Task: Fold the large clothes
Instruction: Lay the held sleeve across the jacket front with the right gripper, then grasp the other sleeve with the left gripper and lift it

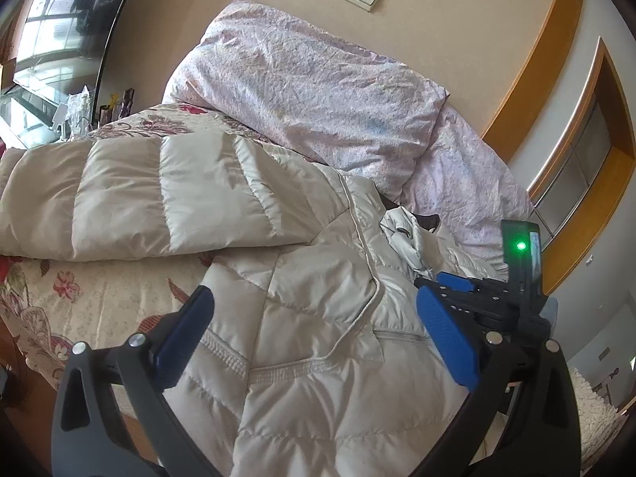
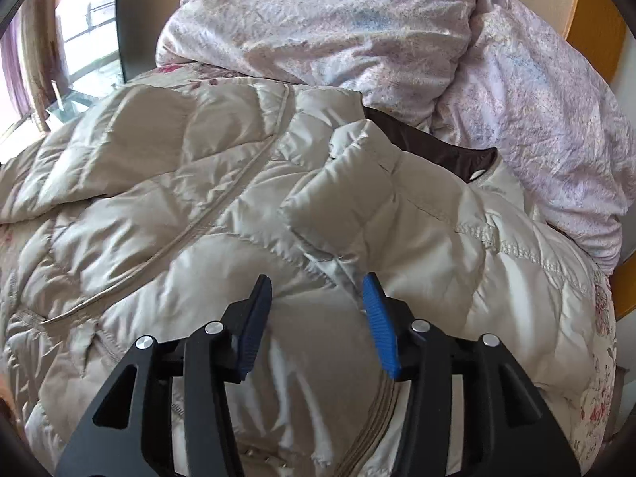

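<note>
The puffy beige quilted down jacket (image 1: pixel 302 318) lies across the floral-covered bed (image 1: pixel 47 302), against the crumpled pale-lilac duvet (image 1: pixel 310 83). One sleeve looks folded over; the body remains unfolded. Left gripper (image 1: pixel 314 318) wide, right gripper (image 2: pixel 316 310) half-spread, neither holding anything.

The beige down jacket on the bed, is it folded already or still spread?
Partly folded: on the down jacket one sleeve lies across the body, but the rest remains spread on the bed.
</note>
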A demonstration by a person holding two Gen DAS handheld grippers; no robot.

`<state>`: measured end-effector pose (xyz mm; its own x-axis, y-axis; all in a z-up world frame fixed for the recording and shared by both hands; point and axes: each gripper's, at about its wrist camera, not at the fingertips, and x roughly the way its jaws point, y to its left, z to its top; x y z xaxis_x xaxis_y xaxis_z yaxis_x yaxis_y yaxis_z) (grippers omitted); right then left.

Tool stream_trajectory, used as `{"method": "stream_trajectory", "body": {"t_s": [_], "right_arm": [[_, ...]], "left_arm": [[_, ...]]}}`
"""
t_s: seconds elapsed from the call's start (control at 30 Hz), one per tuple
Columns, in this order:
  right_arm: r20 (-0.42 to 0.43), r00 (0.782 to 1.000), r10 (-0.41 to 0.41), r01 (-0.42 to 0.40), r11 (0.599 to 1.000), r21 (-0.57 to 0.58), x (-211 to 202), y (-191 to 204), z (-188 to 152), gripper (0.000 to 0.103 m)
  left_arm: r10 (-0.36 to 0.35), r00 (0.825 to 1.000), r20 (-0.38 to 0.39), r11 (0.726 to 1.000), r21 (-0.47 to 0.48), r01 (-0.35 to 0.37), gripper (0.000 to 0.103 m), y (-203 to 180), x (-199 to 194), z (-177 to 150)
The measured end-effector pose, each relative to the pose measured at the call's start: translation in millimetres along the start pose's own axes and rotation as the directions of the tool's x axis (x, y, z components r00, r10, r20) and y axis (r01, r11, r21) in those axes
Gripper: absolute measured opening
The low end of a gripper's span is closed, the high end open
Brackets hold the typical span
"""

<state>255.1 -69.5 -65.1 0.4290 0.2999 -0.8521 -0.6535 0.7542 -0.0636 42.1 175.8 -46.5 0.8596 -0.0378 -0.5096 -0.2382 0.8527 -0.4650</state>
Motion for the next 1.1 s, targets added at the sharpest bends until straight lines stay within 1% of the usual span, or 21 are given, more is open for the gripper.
{"method": "stream_trajectory", "body": {"t_s": [0.03,0.07,0.1,0.17,0.2,0.23,0.27,0.33,0.37,0.43,0.53,0.63,0.77,0.83,0.9,1.0,1.03,1.1], "right_arm": [[0.025,0.999,0.043,-0.044,0.998,0.039,-9,-7,2,0.050],[0.058,0.997,0.058,-0.063,0.994,0.085,-18,-16,5,0.050],[0.084,0.995,0.046,-0.056,0.991,0.123,-24,-25,9,0.050],[0.116,0.993,-0.026,0.004,0.982,0.188,-28,-44,17,0.050],[0.115,0.990,-0.083,0.057,0.975,0.214,-26,-53,21,0.050],[0.104,0.987,-0.122,0.095,0.968,0.230,-21,-58,23,0.050],[0.085,0.988,-0.132,0.108,0.964,0.244,-13,-62,26,0.050],[0.052,0.991,-0.125,0.107,0.959,0.264,2,-63,30,0.050],[0.038,0.992,-0.121,0.107,0.958,0.264,9,-60,34,0.050],[0.023,0.990,-0.142,0.132,0.958,0.254,21,-55,38,0.050],[-0.037,0.988,-0.150,0.155,0.958,0.243,42,-47,39,0.050],[-0.093,0.978,-0.185,0.201,0.958,0.203,60,-35,36,0.050],[-0.123,0.961,-0.248,0.264,0.953,0.146,68,-21,35,0.050],[-0.126,0.957,-0.263,0.278,0.952,0.125,70,-18,35,0.050],[-0.124,0.958,-0.258,0.273,0.954,0.122,71,-20,35,0.050],[-0.135,0.971,-0.198,0.220,0.959,0.180,67,-32,35,0.051],[-0.140,0.974,-0.180,0.206,0.958,0.198,65,-34,35,0.051],[-0.147,0.978,-0.149,0.180,0.956,0.233,60,-39,34,0.054]], "left_arm": [[-0.006,1.000,-0.004,1.000,-0.014,0.006,0.101,5,-1,2],[-0.013,1.000,-0.009,0.999,-0.040,0.013,0.101,11,-3,4],[-0.017,1.000,-0.009,0.998,-0.067,0.016,0.101,18,-4,6],[-0.019,1.000,-0.009,0.993,-0.113,0.017,0.101,31,-8,7],[-0.014,1.000,-0.006,0.991,-0.131,0.013,0.101,37,-10,8],[-0.008,1.000,0.000,0.990,-0.140,0.008,0.101,41,-13,8],[0.003,1.000,0.013,0.989,-0.148,-0.001,0.101,45,-16,9],[0.033,0.999,0.032,0.989,-0.148,-0.028,0.101,50,-22,10],[0.050,0.998,0.042,0.988,-0.145,-0.043,0.101,52,-25,10],[0.081,0.995,0.061,0.986,-0.151,-0.071,0.101,57,-31,11],[0.101,0.992,0.073,0.981,-0.171,-0.088,0.101,67,-37,12],[0.138,0.987,0.077,0.974,-0.193,-0.121,0.101,80,-41,12],[0.154,0.985,0.071,0.963,-0.233,-0.134,0.101,97,-41,10],[0.154,0.986,0.068,0.959,-0.252,-0.132,0.101,103,-40,9],[0.144,0.988,0.057,0.953,-0.278,-0.122,0.101,110,-38,8],[0.118,0.992,0.036,0.930,-0.354,-0.098,0.101,123,-35,6],[0.113,0.993,0.033,0.917,-0.387,-0.092,0.101,129,-35,5],[0.114,0.993,0.031,0.877,-0.472,-0.086,0.101,143,-34,3]]}}
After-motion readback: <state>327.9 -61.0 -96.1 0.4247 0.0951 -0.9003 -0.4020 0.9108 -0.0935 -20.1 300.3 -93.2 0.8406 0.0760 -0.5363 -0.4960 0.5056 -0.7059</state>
